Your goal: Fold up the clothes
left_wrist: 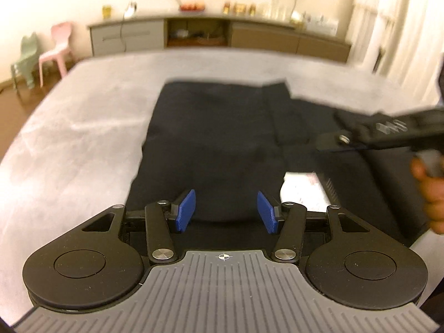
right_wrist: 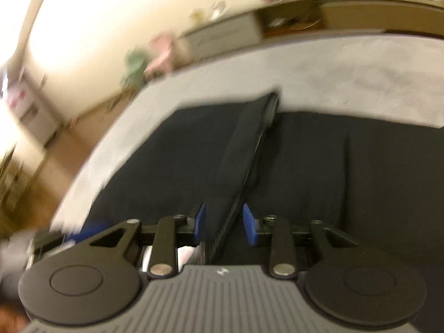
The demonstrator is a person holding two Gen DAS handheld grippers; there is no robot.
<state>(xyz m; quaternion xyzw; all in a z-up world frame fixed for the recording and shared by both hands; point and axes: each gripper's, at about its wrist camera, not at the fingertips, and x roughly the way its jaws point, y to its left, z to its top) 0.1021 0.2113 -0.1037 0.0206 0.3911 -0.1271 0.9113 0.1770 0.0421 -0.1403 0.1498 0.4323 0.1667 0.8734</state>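
A grey worktop (left_wrist: 83, 116) fills the room before a far sideboard (left_wrist: 222, 33). A dark garment (left_wrist: 211, 138) lies flat across it. The left gripper (left_wrist: 226, 211) stands apart, empty; the right gripper (right_wrist: 224, 224) stands apart around a raised fabric fold (right_wrist: 241, 155).

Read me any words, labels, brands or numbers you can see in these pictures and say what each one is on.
No text can be read.
White label inside the black garment: print too blurred.
Crosshair mark on the left gripper: a symbol only.
Items on the grey sideboard: too small.
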